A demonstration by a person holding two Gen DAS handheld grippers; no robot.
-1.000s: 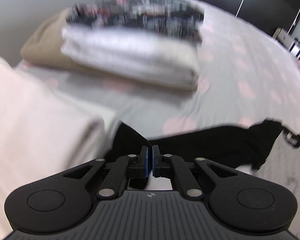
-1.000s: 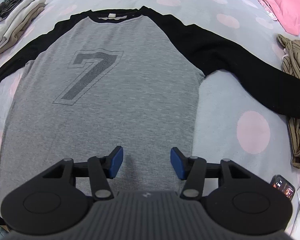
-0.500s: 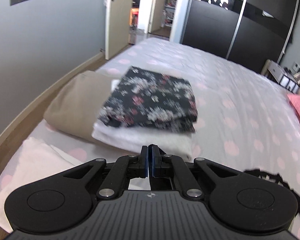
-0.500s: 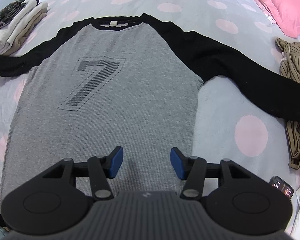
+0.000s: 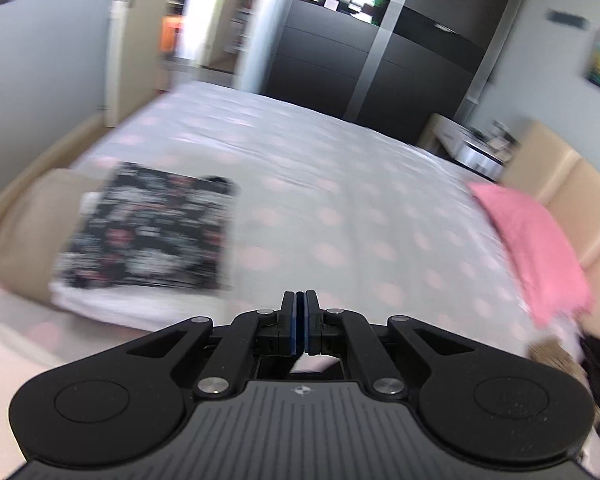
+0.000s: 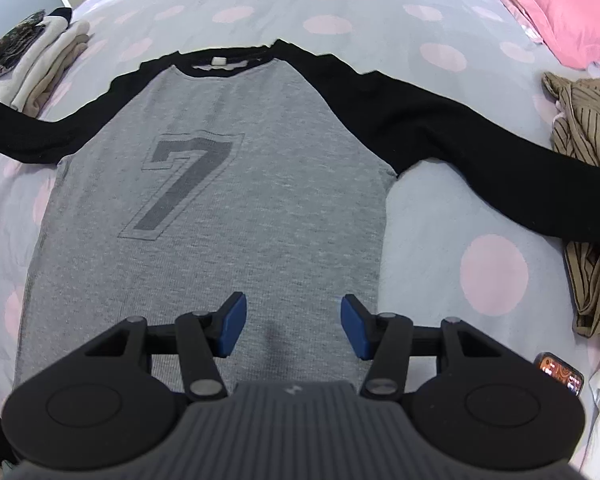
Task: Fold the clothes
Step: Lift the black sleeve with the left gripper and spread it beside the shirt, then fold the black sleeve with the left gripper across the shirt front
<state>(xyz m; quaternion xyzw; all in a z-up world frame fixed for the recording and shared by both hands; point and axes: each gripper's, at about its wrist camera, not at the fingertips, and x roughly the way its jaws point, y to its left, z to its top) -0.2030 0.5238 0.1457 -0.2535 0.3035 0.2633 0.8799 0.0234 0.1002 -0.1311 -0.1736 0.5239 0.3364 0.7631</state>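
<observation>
Across the middle of the right wrist view we see the grey shirt (image 6: 220,208) lying flat on the spotted bed (image 6: 440,208), black sleeves spread sideways. Our right claw (image 6: 293,330) hangs spread above its hem, empty. Our left claw (image 5: 300,322) is pressed together; folded clothes (image 5: 148,232) lie left.

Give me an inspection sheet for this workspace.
Surface: bed with grey, pink-dotted cover.
Job's things: grey shirt with black sleeves and a 7, spread flat, face up; folded stack at bed edge.
Clutter: striped brown garment, phone, pink pillow.
Grippers: left gripper shut, whether it holds anything cannot be told; right gripper open over shirt hem.
Cables: nothing seen.
Surroundings: dark wardrobe, open door.
</observation>
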